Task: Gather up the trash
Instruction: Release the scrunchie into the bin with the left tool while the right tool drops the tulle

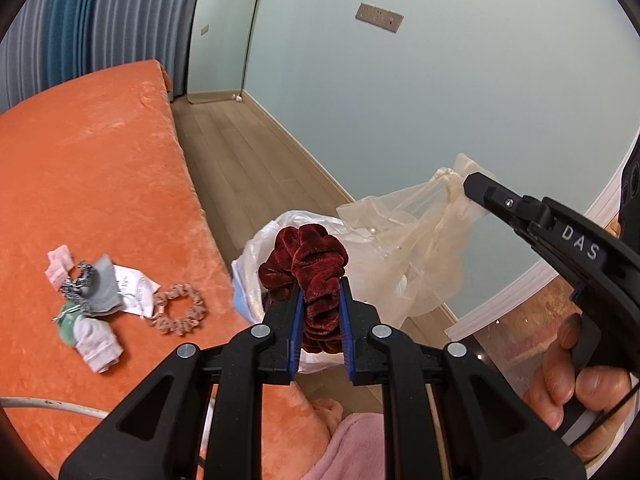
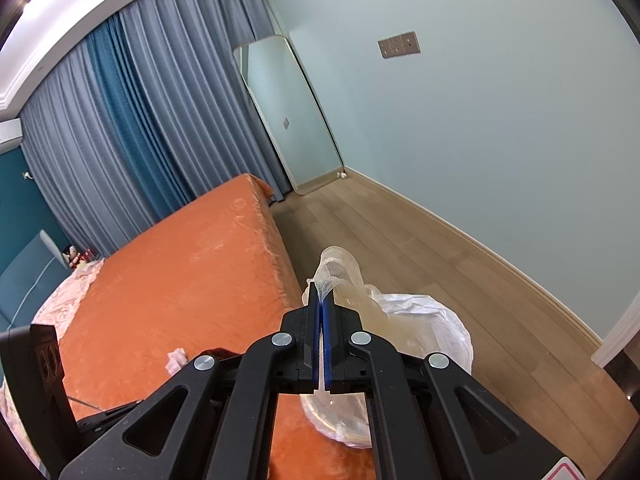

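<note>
Left wrist view: the left tongs (image 1: 320,308) sit low in the centre of the frame, closed partway on a dark red velvet scrunchie (image 1: 306,264) that bulges above the blue pads. Just behind it, at centre, gapes a white plastic bag (image 1: 256,248), hanging beside the edge of the orange bed (image 1: 100,168). At the right of the frame the right tongs (image 1: 470,184) pinch a sheer cream mesh pouch (image 1: 404,240), which hangs over the bag's far side. On the bed at lower left lies a small heap still to be gathered: a pale pink scrunchie (image 1: 180,308), a crumpled paper (image 1: 134,286), grey cloth (image 1: 105,284), a beaded chain (image 1: 80,280) and a pale sock (image 1: 98,344).

Right wrist view: the right tongs (image 2: 322,300), at lower centre, are squeezed nearly shut on a bunched neck of the mesh pouch (image 2: 340,268). The white bag (image 2: 432,320) billows to their right, over the wooden floor (image 2: 400,232).

The step in hand looks like dropping the red scrunchie into the bag. It would go best if the left tongs came squarely over the mouth before letting go, low enough that the soft velvet cannot catch the rim and tumble to the floor. The right tongs should keep the pouch clear of the opening. Whether the bag's mouth is held open by anything, I cannot tell.
</note>
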Demonstrator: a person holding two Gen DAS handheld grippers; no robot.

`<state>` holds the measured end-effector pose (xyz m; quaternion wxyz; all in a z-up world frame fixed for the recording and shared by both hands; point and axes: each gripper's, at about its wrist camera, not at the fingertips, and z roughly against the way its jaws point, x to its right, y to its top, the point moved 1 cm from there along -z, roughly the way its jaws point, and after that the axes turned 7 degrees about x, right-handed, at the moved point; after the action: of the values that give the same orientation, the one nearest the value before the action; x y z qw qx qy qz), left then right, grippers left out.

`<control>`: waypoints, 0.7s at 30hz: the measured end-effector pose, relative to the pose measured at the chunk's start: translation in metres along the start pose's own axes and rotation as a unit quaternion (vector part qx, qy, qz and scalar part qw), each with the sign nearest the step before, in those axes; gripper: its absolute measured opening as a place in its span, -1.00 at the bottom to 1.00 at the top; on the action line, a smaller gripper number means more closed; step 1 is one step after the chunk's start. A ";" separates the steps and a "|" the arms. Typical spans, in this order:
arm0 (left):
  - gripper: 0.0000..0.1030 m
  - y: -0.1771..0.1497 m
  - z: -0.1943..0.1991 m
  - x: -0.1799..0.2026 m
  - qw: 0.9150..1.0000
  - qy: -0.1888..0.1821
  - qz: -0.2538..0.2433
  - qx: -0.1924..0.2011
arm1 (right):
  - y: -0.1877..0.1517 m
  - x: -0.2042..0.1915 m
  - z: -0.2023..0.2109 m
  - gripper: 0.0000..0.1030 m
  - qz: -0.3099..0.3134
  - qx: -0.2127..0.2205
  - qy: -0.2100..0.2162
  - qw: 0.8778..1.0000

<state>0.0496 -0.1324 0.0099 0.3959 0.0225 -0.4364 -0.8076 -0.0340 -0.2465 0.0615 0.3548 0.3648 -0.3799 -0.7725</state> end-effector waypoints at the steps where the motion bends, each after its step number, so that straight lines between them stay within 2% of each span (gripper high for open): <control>1: -0.69 0.000 -0.005 0.001 1.000 0.000 -0.001 -0.004 | -0.001 0.003 -0.004 -0.98 -0.002 -0.004 -0.002 1.000; 12: -0.67 -0.003 -0.060 0.002 0.999 -0.008 -0.014 -0.042 | -0.025 0.015 -0.044 -0.97 -0.014 -0.048 -0.014 0.999; 14: -0.59 -0.005 -0.063 0.002 0.999 -0.008 -0.015 -0.044 | -0.028 0.015 -0.048 -0.85 -0.015 -0.051 -0.017 0.998; 16: -0.36 -0.007 -0.064 0.000 0.999 0.004 -0.015 -0.042 | -0.031 0.013 -0.050 -0.77 -0.015 -0.055 -0.020 0.998; 18: -0.21 -0.008 -0.064 -0.002 0.999 0.016 -0.014 -0.038 | -0.033 0.012 -0.051 -0.63 -0.016 -0.059 -0.022 0.998; 20: -0.10 -0.011 -0.062 -0.007 0.999 0.030 -0.010 -0.036 | -0.036 0.010 -0.051 -0.28 -0.014 -0.060 -0.026 0.998; 21: -0.10 -0.012 -0.062 -0.008 0.999 0.035 -0.010 -0.036 | -0.038 0.008 -0.049 -0.25 -0.011 -0.059 -0.028 0.998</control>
<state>0.0714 -0.1655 -0.0396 0.4037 0.0405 -0.3925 -0.8254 -0.0070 -0.2519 0.0047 0.3562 0.3261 -0.3393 -0.8072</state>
